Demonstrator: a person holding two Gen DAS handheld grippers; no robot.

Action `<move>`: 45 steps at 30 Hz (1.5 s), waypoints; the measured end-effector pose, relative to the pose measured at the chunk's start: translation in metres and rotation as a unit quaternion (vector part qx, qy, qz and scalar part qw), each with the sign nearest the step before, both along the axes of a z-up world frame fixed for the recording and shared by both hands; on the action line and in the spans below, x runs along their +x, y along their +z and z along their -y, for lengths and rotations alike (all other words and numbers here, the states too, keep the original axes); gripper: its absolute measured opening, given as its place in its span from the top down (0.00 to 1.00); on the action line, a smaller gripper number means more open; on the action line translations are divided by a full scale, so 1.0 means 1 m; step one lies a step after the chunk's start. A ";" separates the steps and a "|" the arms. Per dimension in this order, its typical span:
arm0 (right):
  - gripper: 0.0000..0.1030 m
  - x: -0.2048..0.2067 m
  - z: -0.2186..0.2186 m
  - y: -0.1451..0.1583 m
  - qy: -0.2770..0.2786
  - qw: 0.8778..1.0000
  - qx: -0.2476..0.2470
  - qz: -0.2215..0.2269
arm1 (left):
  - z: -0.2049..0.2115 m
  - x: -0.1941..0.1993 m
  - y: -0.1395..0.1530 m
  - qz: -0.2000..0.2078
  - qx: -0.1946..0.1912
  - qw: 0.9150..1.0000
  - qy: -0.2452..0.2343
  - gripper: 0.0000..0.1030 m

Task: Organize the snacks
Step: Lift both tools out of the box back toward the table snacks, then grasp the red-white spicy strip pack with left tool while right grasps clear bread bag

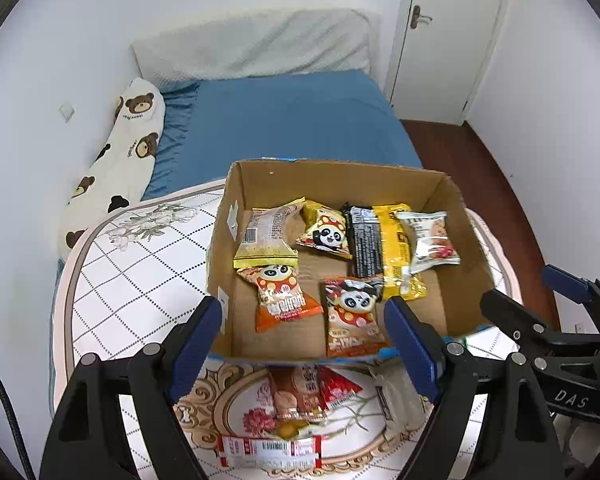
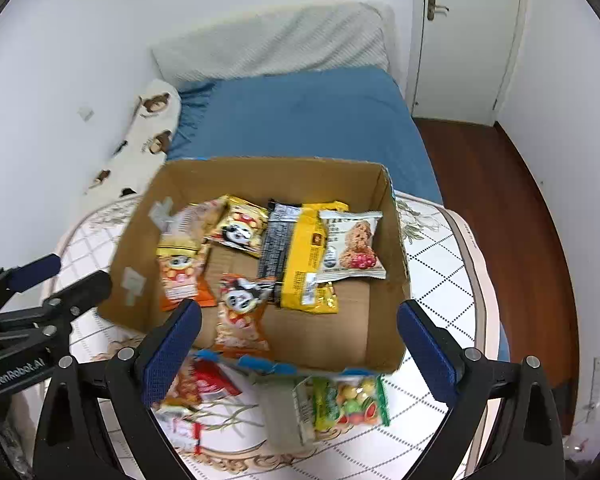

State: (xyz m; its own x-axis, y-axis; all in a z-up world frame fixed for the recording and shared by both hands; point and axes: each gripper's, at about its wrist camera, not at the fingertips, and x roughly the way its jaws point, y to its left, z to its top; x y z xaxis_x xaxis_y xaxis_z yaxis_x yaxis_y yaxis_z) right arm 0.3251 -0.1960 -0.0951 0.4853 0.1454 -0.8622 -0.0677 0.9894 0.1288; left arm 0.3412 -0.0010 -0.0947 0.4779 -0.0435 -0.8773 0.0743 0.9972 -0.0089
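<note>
An open cardboard box stands on a patterned quilt and holds several snack packets: panda packets, a yellow and black packet and a white oat-bar packet. My left gripper is open and empty over the box's near edge. Loose packets lie in front of the box: a red and orange packet and a red and white packet. In the right wrist view the box is in the middle, and my right gripper is open and empty above its near edge. A green fruit-candy packet lies below it.
The quilt covers the near part of a bed with a blue sheet. A bear-print pillow lies along the left wall. A white door and dark wood floor are at the right.
</note>
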 end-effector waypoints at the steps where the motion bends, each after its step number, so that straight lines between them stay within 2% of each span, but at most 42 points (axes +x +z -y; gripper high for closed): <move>1: 0.03 -0.006 -0.001 0.005 0.001 1.000 0.005 0.004 | 0.000 -0.007 0.004 0.003 -0.002 1.000 0.000 0.19; 6: 0.03 -0.036 -0.001 0.010 0.006 0.999 0.031 -0.001 | -0.006 -0.030 0.009 0.002 -0.008 1.000 0.012 0.19; 10: 0.03 -0.051 0.001 -0.018 0.009 0.998 0.043 -0.034 | -0.021 -0.051 -0.014 -0.032 -0.012 0.999 0.036 0.19; 12: 0.05 -0.056 0.002 -0.044 0.005 0.997 0.044 -0.063 | -0.031 -0.062 -0.038 -0.064 -0.010 0.996 0.055 0.19; 13: 0.08 -0.058 0.003 -0.057 0.005 0.996 0.047 -0.075 | -0.036 -0.067 -0.049 -0.080 -0.011 0.995 0.066 0.19; 15: 0.36 -0.060 0.002 -0.088 0.010 0.993 0.049 -0.106 | -0.052 -0.079 -0.081 -0.129 -0.035 0.986 0.102 0.19; 16: 0.37 -0.060 0.002 -0.102 0.009 0.991 0.054 -0.123 | -0.060 -0.085 -0.097 -0.157 -0.054 0.979 0.121 0.19; 18: 0.37 -0.061 0.004 -0.129 0.006 0.986 0.070 -0.150 | -0.079 -0.097 -0.135 -0.216 -0.108 0.955 0.169 0.20; 22: 0.36 -0.059 0.005 -0.161 -0.007 0.982 0.077 -0.170 | -0.105 -0.118 -0.194 -0.288 -0.197 0.899 0.267 0.21; 23: 0.36 -0.058 0.004 -0.170 -0.007 0.981 0.079 -0.176 | -0.110 -0.123 -0.208 -0.301 -0.219 0.880 0.295 0.21; 26: 0.36 -0.054 0.000 -0.184 -0.001 0.981 0.071 -0.179 | -0.116 -0.127 -0.232 -0.313 -0.255 0.846 0.349 0.21; 28: 0.36 -0.051 -0.003 -0.191 0.003 0.980 0.075 -0.182 | -0.119 -0.126 -0.243 -0.309 -0.278 0.826 0.380 0.21; 30: 0.36 -0.050 -0.005 -0.197 0.003 0.980 0.076 -0.183 | -0.121 -0.124 -0.248 -0.304 -0.284 0.816 0.402 0.21; 33: 0.36 -0.048 -0.005 -0.206 -0.001 0.979 0.079 -0.186 | -0.121 -0.119 -0.252 -0.296 -0.277 0.808 0.428 0.21; 36: 0.36 -0.049 -0.007 -0.211 0.001 0.980 0.070 -0.187 | -0.117 -0.114 -0.256 -0.295 -0.262 0.808 0.438 0.21; 38: 0.36 -0.049 -0.011 -0.215 0.011 0.981 0.055 -0.186 | -0.114 -0.112 -0.256 -0.286 -0.247 0.818 0.433 0.21; 40: 0.37 -0.050 -0.015 -0.216 0.023 0.982 0.041 -0.185 | -0.107 -0.107 -0.255 -0.286 -0.218 0.841 0.405 0.28; 42: 0.42 -0.052 -0.020 -0.216 0.037 0.982 0.023 -0.182 | -0.097 -0.104 -0.251 -0.288 -0.184 0.870 0.356 0.37; 44: 0.43 -0.054 -0.023 -0.217 0.049 0.983 0.012 -0.178 | -0.084 -0.104 -0.247 -0.289 -0.140 0.898 0.302 0.37; 45: 0.44 -0.055 -0.023 -0.218 0.052 0.982 0.010 -0.179 | -0.077 -0.106 -0.246 -0.293 -0.118 0.908 0.277 0.37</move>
State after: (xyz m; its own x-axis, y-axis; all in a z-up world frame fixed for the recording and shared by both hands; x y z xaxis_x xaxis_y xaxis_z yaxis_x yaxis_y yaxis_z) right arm 0.2701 -0.1726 -0.3127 0.1338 0.1968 -0.9713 -0.1147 0.9766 0.1820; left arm 0.2351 0.0760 -0.3404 -0.0613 -0.1592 -0.9853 -0.5241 0.8453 -0.1040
